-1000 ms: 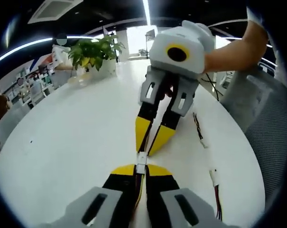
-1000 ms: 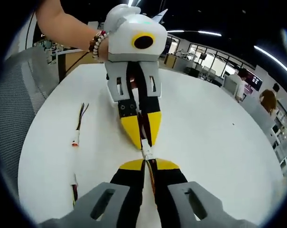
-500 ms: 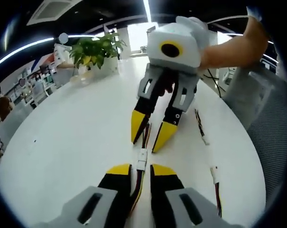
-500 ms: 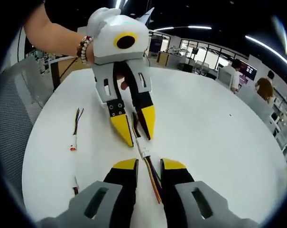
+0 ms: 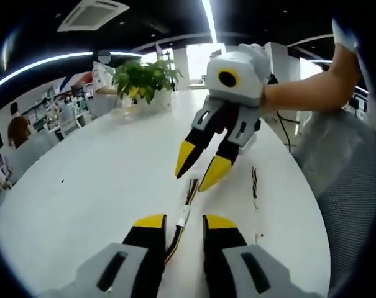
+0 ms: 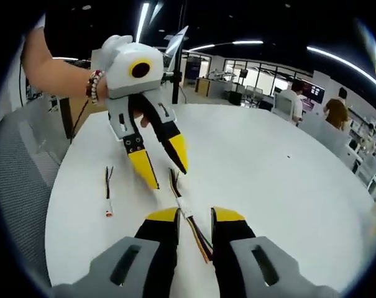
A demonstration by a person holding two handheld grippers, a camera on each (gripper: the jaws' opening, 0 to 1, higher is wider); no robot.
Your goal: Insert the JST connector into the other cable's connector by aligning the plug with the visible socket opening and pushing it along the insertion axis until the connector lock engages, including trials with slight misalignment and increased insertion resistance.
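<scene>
Both claws had let go and drawn back since a second ago. Left claw [image 5: 180,221] and right claw [image 6: 194,215] stood open, holding nothing, raised over the round white surface [image 5: 94,186]. Mated JST connector [image 6: 184,209] with its wires lay flat between them; a spare cable [image 6: 108,197] lay aside. Potted plant [image 5: 144,77] stood at the far edge

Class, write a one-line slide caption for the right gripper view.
Both grippers open, right gripper and left gripper, above the joined cable lying on the white table.
</scene>
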